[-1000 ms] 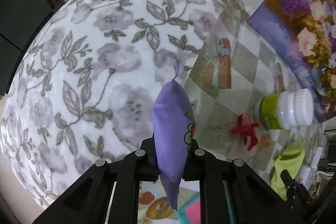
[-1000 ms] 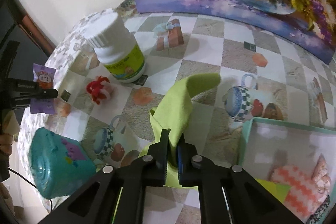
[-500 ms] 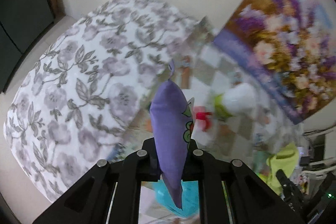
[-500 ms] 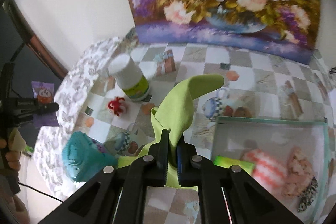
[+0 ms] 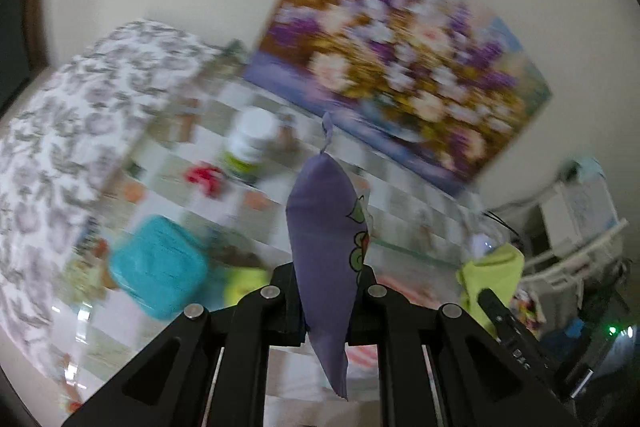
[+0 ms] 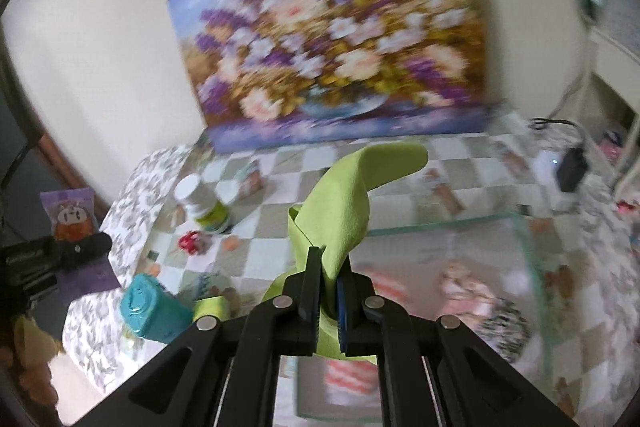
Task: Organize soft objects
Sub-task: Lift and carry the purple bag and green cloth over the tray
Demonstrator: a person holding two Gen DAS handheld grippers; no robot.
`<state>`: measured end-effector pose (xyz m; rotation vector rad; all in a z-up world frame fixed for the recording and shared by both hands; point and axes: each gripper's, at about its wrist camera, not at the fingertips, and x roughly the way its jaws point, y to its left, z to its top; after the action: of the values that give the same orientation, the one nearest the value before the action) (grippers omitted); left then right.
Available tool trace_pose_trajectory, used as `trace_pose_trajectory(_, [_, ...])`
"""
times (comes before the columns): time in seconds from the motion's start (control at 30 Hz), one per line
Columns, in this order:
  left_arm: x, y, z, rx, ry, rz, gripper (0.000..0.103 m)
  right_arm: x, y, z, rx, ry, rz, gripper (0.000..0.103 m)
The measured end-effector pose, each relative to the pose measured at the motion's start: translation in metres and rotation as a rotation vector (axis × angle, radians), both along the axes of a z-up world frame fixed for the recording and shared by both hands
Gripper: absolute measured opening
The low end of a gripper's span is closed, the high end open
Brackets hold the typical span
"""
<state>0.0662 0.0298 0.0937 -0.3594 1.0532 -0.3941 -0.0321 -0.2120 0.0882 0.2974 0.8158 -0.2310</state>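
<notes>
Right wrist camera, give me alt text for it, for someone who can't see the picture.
The right gripper is shut on a lime green cloth held above a checkered table. Just beyond the cloth sits a clear glass box with blurred soft items inside. At far left the left gripper holds a purple packet; a flower painting leans against the wall.

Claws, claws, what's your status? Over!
Left claw shut on purple pouch. Right claw shut on green cloth. Glass box below, nothing blocking.
</notes>
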Motion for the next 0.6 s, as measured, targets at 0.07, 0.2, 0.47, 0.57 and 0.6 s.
trace_pose_trajectory(0.07, [-0.012,-0.024,-0.001,-0.023,0.003,-0.052,0.012,-0.013,-0.014,0.003,-0.013,-0.009,-0.045,0.006])
trace_pose_trajectory(0.2, [-0.03,-0.068,-0.015,-0.011,0.014,-0.162,0.012,-0.039,-0.044,0.002,0.011,-0.007,-0.137,0.007])
trace_pose_trajectory(0.47, [-0.056,-0.137,-0.068,0.068,0.126,-0.369,0.012,-0.065,-0.087,-0.022,0.07,0.075,-0.284,0.007])
trace_pose_trajectory(0.57, [-0.062,-0.158,-0.095,0.118,0.181,-0.417,0.012,-0.057,-0.092,-0.046,0.095,0.162,-0.288,0.007])
trace_pose_trajectory(0.6, [-0.063,-0.163,-0.103,0.138,0.194,-0.429,0.012,-0.054,-0.093,-0.057,0.111,0.199,-0.288,0.007])
